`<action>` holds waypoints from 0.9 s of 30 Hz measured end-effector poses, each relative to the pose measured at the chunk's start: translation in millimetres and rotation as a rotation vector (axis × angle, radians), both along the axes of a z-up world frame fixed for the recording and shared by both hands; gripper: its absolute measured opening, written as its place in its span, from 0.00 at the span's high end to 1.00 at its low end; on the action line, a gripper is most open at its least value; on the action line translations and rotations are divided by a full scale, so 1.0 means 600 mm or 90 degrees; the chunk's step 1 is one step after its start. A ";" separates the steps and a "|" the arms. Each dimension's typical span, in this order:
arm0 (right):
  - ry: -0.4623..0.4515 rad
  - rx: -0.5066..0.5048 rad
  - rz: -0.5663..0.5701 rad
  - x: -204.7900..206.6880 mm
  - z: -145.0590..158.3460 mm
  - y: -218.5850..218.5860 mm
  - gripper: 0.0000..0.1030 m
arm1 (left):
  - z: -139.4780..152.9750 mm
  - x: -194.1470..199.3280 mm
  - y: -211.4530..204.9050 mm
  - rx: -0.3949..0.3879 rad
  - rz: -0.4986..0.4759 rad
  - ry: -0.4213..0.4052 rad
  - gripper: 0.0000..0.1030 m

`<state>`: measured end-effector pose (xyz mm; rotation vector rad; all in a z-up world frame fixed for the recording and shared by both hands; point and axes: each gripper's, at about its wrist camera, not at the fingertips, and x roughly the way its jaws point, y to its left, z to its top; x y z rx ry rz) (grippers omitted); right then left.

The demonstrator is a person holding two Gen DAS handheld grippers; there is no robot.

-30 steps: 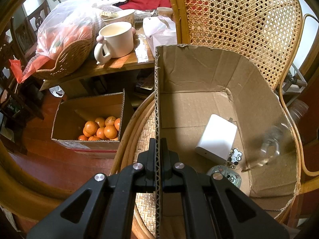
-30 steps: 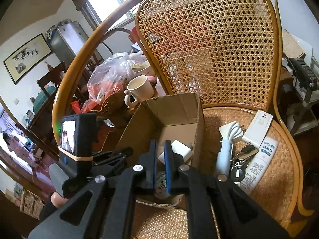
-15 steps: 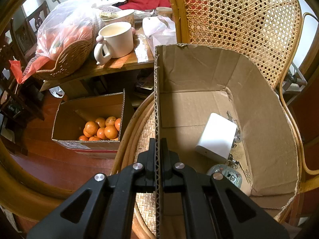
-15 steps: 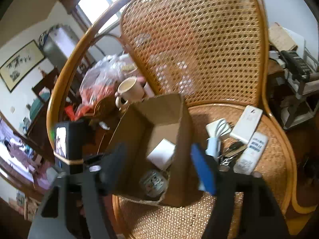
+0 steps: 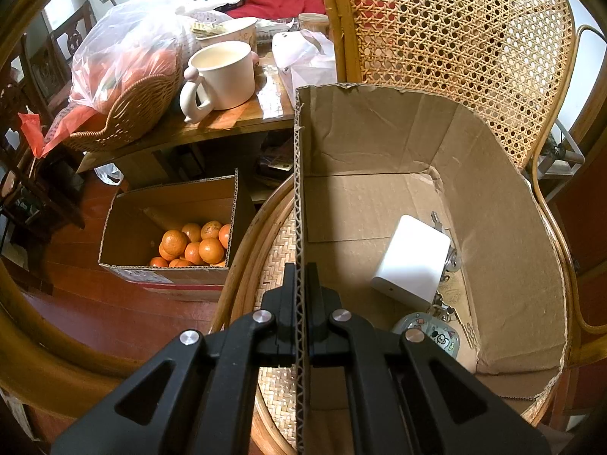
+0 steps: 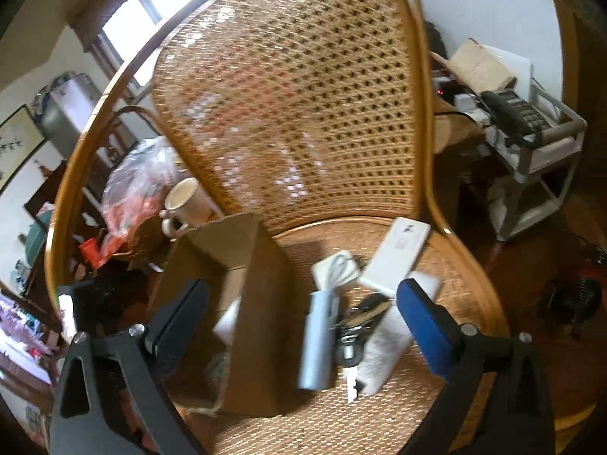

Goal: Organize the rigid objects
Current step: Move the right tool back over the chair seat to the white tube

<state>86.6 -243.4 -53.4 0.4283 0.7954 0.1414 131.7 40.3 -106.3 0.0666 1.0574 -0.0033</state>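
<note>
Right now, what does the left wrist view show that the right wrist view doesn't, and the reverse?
Only the left wrist view shows the box of oranges on the floor, the keys and the cartoon-printed tin inside the cardboard box, and the left gripper shut on that box's wall.

Only the right wrist view shows the items left on the seat: the grey handheld fan, the white phone-shaped slab, the white tube, plus the right gripper, jaws opening, empty.

Both show the cardboard box, white adapter, cream mug and rattan chair.
</note>
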 end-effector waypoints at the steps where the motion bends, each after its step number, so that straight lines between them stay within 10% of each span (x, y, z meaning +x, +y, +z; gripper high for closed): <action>1: 0.007 -0.005 -0.005 0.004 -0.006 -0.006 0.00 | 0.000 0.000 0.000 0.001 -0.001 0.000 0.97; 20: 0.199 -0.243 -0.058 0.062 -0.160 -0.055 0.00 | -0.001 0.002 -0.003 0.011 0.000 -0.001 0.97; 27: 0.234 -0.158 -0.073 0.072 -0.204 -0.076 0.00 | -0.002 0.001 -0.003 0.006 0.004 0.000 0.97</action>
